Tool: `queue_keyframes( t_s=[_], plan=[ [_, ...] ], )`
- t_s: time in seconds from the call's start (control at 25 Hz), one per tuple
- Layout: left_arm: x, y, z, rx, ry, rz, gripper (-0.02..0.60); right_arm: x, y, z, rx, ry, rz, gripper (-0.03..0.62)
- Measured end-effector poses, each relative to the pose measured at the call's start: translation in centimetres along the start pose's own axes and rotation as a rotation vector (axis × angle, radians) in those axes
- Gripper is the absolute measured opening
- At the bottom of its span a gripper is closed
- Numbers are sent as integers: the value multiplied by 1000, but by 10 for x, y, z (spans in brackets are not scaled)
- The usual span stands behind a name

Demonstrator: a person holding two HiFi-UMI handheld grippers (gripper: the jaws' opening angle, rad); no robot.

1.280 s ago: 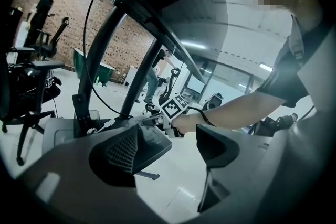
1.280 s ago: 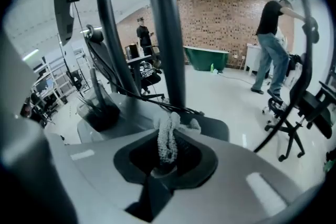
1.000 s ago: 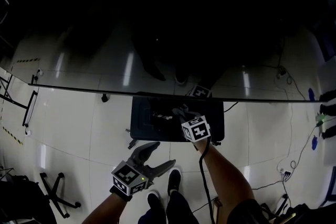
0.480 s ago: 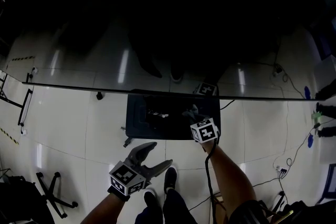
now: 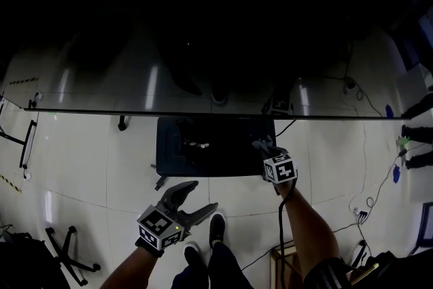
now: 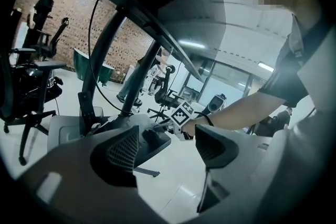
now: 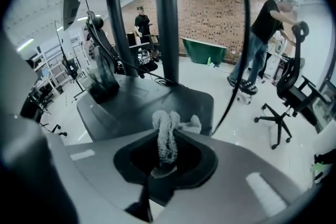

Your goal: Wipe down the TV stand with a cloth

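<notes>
The TV stand's dark base plate (image 5: 203, 149) lies on the pale floor under the screen's long edge (image 5: 101, 109). My right gripper (image 5: 265, 147) is at the plate's front right corner, shut on a white fluffy cloth (image 7: 166, 136) that bunches up between its jaws over the base plate (image 7: 131, 99). The stand's dark poles (image 7: 164, 13) rise just behind. My left gripper (image 5: 194, 202) hangs open over the floor in front of the plate, nothing between its jaws. From the left gripper (image 6: 168, 147) view the base plate (image 6: 68, 126) and the right gripper's marker cube (image 6: 182, 112) show ahead.
A black cable (image 7: 242, 34) hangs down by the poles. Office chairs (image 7: 286, 94) stand on the floor to the right, with people, a brick wall and a green tub (image 7: 203, 51) beyond. The person's shoes (image 5: 216, 228) are near the plate; cables (image 5: 379, 193) trail at right.
My right gripper has slid to the right along the base plate's front with the cloth, reaching the right corner. The left gripper has stayed put, open.
</notes>
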State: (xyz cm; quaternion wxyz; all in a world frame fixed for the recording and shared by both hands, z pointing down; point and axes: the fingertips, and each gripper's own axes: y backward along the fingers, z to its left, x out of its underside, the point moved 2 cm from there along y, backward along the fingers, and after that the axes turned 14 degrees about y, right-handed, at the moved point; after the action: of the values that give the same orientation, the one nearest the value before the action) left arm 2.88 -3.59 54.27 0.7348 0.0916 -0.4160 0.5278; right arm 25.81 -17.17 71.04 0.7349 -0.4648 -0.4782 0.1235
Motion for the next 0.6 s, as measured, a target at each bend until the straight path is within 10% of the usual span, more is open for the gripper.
queue_keyframes(
  t_s=[0.6],
  plan=[
    [10, 41, 3, -42, 15, -19, 362, -64, -44, 205, -315, 138, -59, 54]
  ],
)
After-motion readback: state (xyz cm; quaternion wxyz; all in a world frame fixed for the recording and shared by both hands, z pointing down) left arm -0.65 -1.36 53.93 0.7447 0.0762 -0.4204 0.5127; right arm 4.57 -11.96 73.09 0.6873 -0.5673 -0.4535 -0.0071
